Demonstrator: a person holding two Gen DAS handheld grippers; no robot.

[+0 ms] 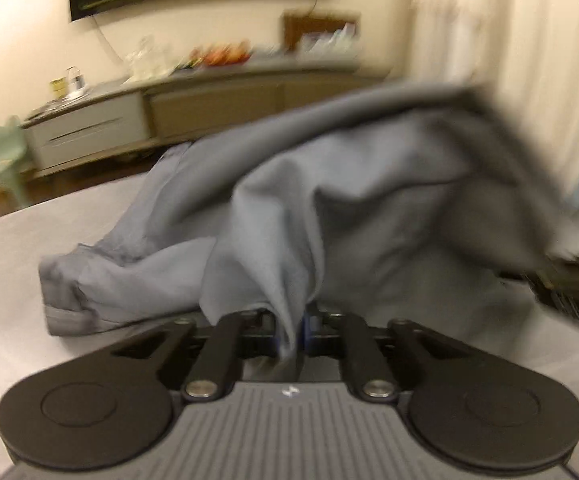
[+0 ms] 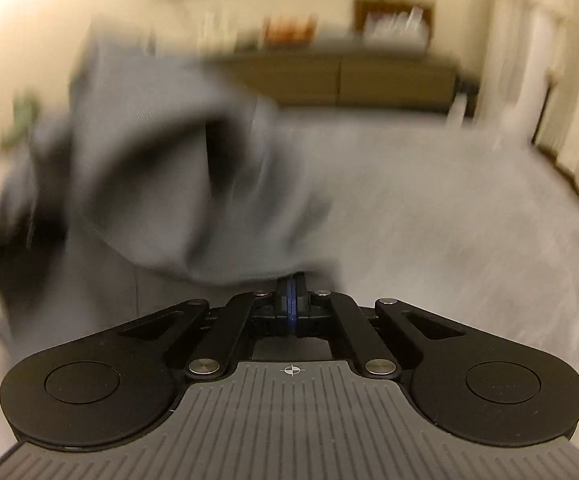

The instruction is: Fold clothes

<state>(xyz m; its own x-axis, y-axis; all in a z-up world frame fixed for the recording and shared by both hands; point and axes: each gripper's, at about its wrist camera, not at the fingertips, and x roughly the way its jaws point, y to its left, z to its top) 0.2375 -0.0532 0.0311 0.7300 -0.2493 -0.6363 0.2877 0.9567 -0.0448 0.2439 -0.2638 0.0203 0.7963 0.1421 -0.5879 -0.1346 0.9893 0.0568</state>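
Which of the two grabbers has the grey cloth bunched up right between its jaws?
The left gripper: a fold of the grey garment hangs pinched between its jaws. The right gripper shows closed jaws with no cloth clearly between them.

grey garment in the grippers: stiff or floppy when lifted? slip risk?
Likely floppy: the grey garment sags in deep folds from the left gripper. Probably light, since a thin pinch holds it up. Slip seems possible at the right gripper, which catches only an edge; blur hides the contact.

The rumpled grey cloth garment [image 1: 329, 208] blocked the middle; bare white tabletop [image 1: 17, 264] lay open to its left, and open surface [image 2: 469, 208] to its right.
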